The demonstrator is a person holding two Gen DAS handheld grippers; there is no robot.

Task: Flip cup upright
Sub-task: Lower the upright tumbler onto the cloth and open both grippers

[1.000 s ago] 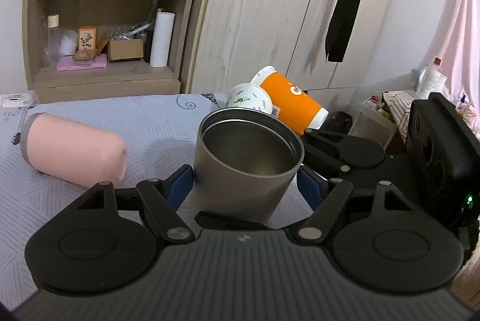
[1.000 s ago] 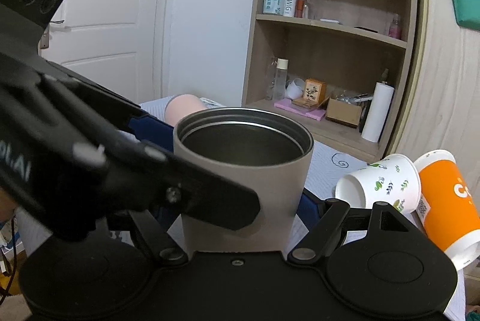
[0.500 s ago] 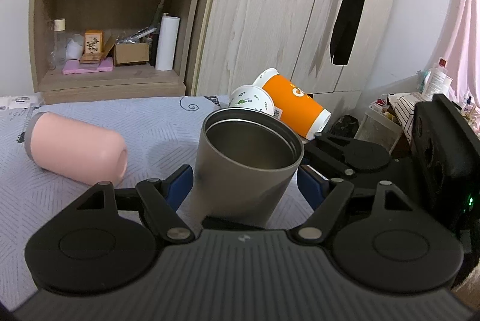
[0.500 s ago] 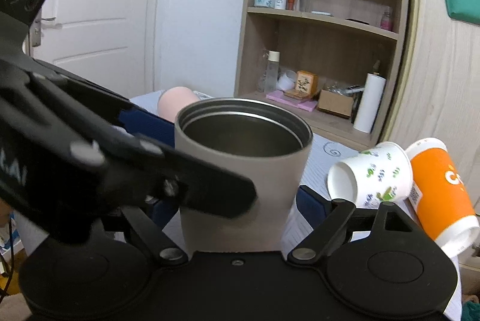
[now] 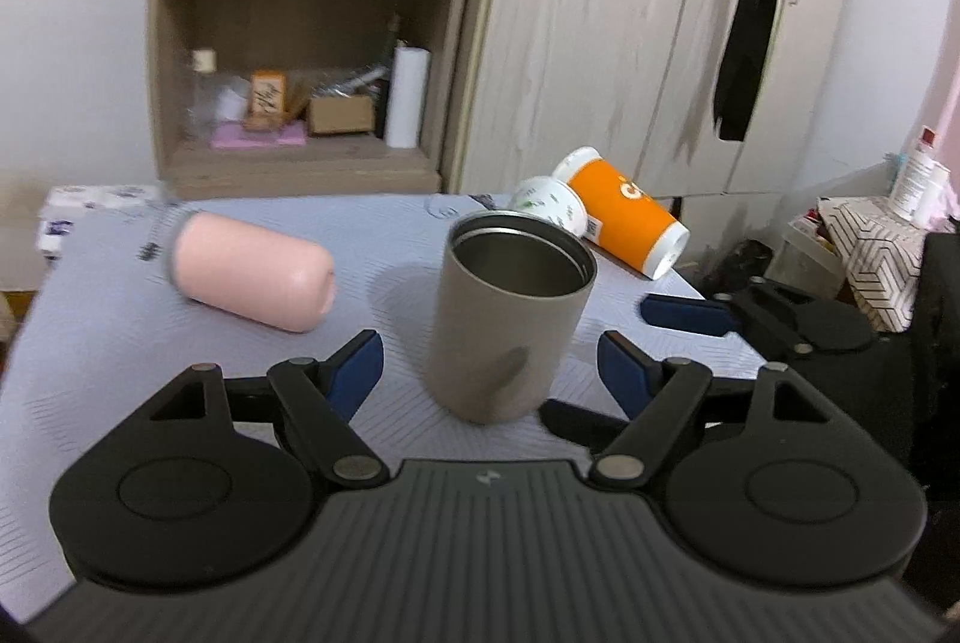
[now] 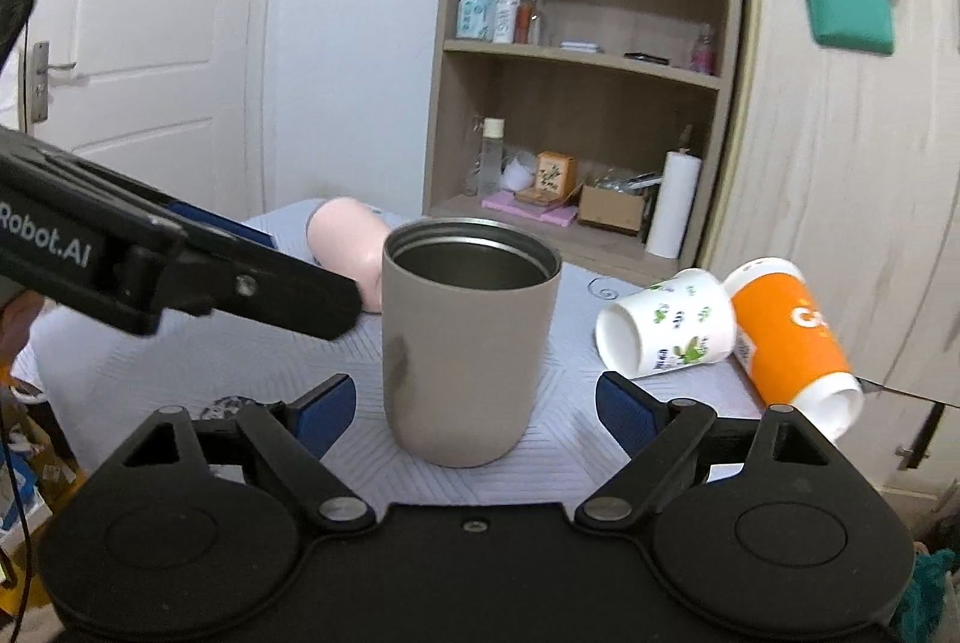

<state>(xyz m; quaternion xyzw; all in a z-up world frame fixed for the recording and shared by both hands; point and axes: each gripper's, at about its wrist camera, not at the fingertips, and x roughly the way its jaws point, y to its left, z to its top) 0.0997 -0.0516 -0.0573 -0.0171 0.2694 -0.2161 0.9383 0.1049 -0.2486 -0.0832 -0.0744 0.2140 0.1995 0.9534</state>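
Observation:
A grey metal cup (image 5: 510, 319) stands upright, mouth up, on the pale patterned table (image 5: 96, 343); it also shows in the right wrist view (image 6: 468, 343). My left gripper (image 5: 492, 370) is open, its blue pads apart on either side of the cup's base without touching it. My right gripper (image 6: 474, 412) is open too, with clear gaps on both sides of the cup. The right gripper shows at the right of the left wrist view (image 5: 690, 313), and the left gripper crosses the left of the right wrist view (image 6: 264, 283).
A pink cup (image 5: 252, 280) lies on its side to the left. A white patterned paper cup (image 6: 666, 325) and an orange paper cup (image 6: 792, 343) lie on their sides at the table's far right edge. A wooden shelf (image 5: 300, 42) and wardrobe (image 5: 630, 30) stand behind.
Both grippers have opened and drawn back from the grey cup. The cup now stands free on the table.

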